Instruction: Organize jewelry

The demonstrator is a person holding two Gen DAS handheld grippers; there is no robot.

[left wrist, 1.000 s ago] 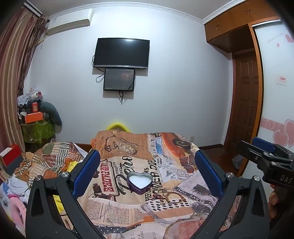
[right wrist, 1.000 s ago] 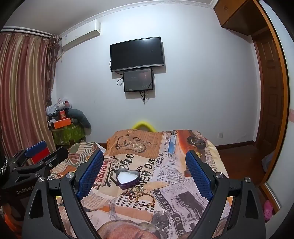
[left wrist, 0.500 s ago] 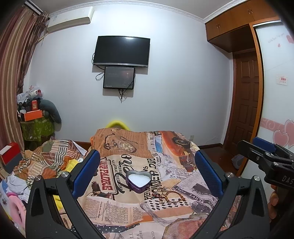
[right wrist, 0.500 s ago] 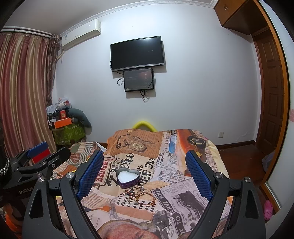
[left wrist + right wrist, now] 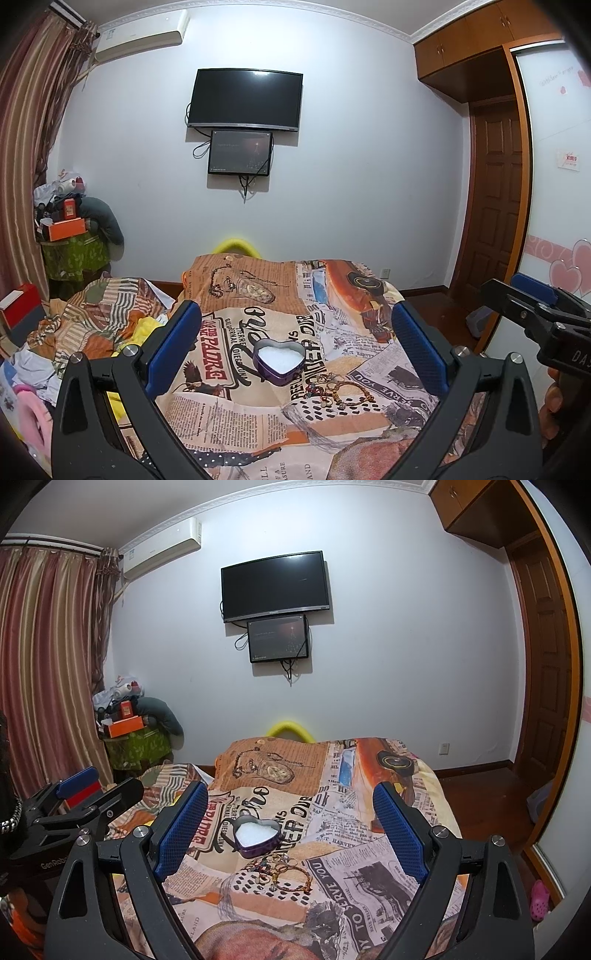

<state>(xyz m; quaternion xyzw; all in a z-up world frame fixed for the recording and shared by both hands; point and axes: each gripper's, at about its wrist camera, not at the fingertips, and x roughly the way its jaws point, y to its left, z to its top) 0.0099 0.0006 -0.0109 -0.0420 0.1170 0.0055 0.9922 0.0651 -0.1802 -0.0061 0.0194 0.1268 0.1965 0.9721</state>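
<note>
little has changed in the last second: both views only drifted. left gripper point(image 5: 295, 339) and right gripper point(image 5: 291, 819) hover spread wide, empty. heart-shaped tin point(image 5: 281, 360) and bracelets point(image 5: 334, 389) lie mid-bedspread point(image 5: 236, 417); sorting hasn't begun.

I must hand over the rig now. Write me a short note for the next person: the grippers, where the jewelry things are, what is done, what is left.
Left gripper: open, empty, above the bed.
Right gripper: open, empty, beside it.
The purple heart-shaped tin with white lining stands open on the newspaper-print bedspread; nothing shows inside it.
The small pile of beaded bracelets and rings lies on the bedspread just in front of the tin, on its right side.
Done: nothing put away yet, as far as seen.
Left: probably to pick up each piece and place it in the tin.
</note>
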